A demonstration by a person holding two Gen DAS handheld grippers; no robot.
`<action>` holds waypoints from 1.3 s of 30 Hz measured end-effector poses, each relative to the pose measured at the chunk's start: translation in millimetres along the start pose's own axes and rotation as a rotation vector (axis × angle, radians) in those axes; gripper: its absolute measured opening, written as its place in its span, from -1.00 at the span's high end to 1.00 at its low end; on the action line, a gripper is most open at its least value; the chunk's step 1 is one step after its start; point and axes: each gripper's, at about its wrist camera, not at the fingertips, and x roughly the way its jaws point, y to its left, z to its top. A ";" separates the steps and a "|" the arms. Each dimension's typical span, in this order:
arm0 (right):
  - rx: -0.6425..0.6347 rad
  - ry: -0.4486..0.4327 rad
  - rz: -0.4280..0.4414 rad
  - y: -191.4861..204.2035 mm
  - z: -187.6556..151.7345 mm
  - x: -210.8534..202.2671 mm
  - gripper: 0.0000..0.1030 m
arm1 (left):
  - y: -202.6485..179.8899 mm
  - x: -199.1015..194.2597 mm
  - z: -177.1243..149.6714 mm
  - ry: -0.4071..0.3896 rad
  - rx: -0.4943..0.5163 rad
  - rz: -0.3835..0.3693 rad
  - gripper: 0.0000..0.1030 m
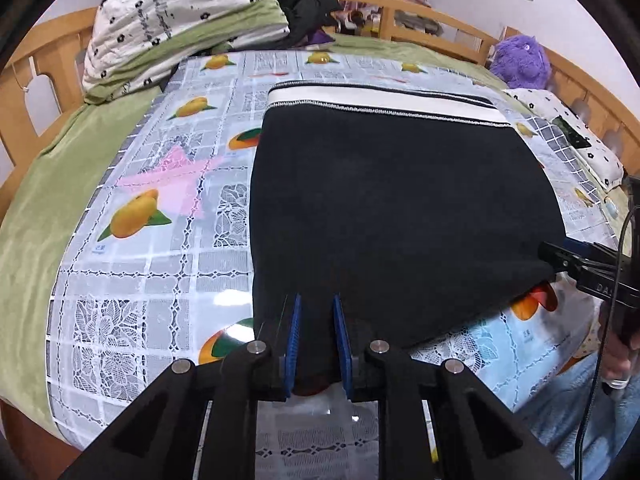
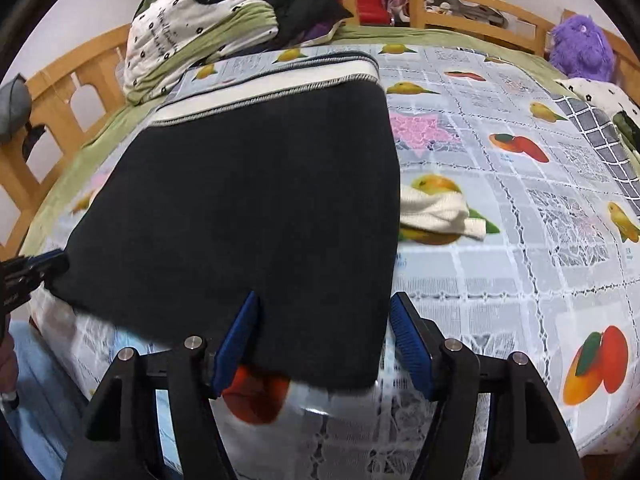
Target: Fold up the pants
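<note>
Left wrist view, bottom centre: the left gripper has its blue jaws drawn close, pinching the near hem of the black pants, which lie folded across the middle of the fruit-print cloth. Right wrist view, lower centre: the right gripper stands with jaws spread, straddling the near right corner of the pants; the pads seem clear of the fabric, though the left one is hard to judge.
</note>
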 end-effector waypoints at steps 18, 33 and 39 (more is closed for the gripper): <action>0.080 -0.075 0.023 -17.1 21.0 -21.6 -0.26 | 21.0 -16.8 23.4 -0.053 -0.080 -0.058 0.51; 0.292 0.039 0.214 -69.8 120.1 75.2 -0.34 | 60.3 99.4 106.1 0.124 -0.227 -0.151 0.36; 0.262 0.031 0.272 -60.2 137.4 86.2 0.11 | 63.4 111.9 129.9 0.074 -0.251 -0.168 0.72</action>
